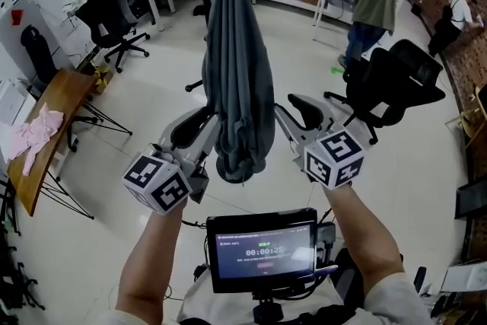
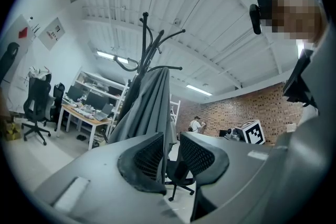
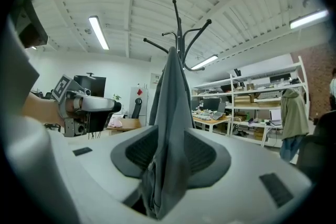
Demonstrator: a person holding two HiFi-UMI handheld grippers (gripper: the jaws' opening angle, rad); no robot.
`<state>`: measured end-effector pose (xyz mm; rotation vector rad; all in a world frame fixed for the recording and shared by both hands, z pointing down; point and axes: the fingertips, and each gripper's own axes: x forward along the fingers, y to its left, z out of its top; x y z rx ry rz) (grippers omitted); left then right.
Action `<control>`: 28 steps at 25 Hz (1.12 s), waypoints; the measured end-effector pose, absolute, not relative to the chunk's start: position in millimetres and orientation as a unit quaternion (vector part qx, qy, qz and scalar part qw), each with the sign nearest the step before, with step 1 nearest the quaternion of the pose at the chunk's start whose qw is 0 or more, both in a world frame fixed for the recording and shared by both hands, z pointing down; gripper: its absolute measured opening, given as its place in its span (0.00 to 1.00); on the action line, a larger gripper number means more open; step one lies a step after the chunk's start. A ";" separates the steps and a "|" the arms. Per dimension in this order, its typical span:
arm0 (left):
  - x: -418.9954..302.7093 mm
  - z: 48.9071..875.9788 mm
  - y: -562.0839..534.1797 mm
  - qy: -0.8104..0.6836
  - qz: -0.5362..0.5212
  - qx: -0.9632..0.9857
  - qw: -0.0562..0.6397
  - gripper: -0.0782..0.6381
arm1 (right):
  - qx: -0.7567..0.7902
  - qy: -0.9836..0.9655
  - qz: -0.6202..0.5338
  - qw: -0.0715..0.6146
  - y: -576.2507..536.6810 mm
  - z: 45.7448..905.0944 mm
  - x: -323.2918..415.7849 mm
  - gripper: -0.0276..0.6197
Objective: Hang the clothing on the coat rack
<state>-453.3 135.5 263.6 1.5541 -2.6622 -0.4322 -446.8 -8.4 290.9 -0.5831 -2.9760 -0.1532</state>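
1. The dark grey fabric garment [image 1: 240, 72] hangs down the middle of the head view from the top of the black metal coat rack with curved prongs [image 2: 145, 39]. Its lower end bunches at centre frame, between the two grippers.
2. The right gripper [image 3: 170, 153] has its fingers [image 3: 202, 152] clamped on a thick fold of the garment, which fills the gap between them.
3. The left gripper [image 2: 169, 153] has its fingers [image 2: 143, 157] part-way apart. A thin edge of the garment runs down against the finger at frame left, with clear space on its other side, so this looks like no grip.
4. The step in hand is probably settling the garment on the rack. Which prong carries it cannot be told from any view.
5. Make sure the cloth is really hooked over a prong, not just leaning on the pole.
6. Any tug from the right gripper should be light and straight down; a sideways pull could slide the cloth off or rock the rack.
7. Only let go once the rack seems to bear the weight.
8. Draw the left gripper back along its own line, so the loose edge does not catch on it.
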 end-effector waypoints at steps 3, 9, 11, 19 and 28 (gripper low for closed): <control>-447.5 264.3 135.3 -0.855 -0.138 0.501 0.016 0.24 | -0.185 -0.980 -0.049 0.052 -8.1 288.4 -438.4 0.27; -434.2 269.1 134.5 -0.850 -0.145 0.506 0.026 0.24 | -0.179 -0.982 -0.040 0.053 -4.4 288.5 -422.5 0.27; -430.5 270.9 133.6 -0.849 -0.147 0.507 0.029 0.24 | -0.177 -0.982 -0.036 0.054 -4.3 289.6 -418.3 0.27; -416.7 280.0 134.0 -0.844 -0.157 0.512 0.044 0.24 | -0.175 -0.982 -0.034 0.061 -0.6 294.8 -402.2 0.16; -407.1 286.8 133.5 -0.838 -0.162 0.518 0.056 0.24 | -0.189 -0.979 -0.020 0.072 7.2 294.6 -390.7 0.07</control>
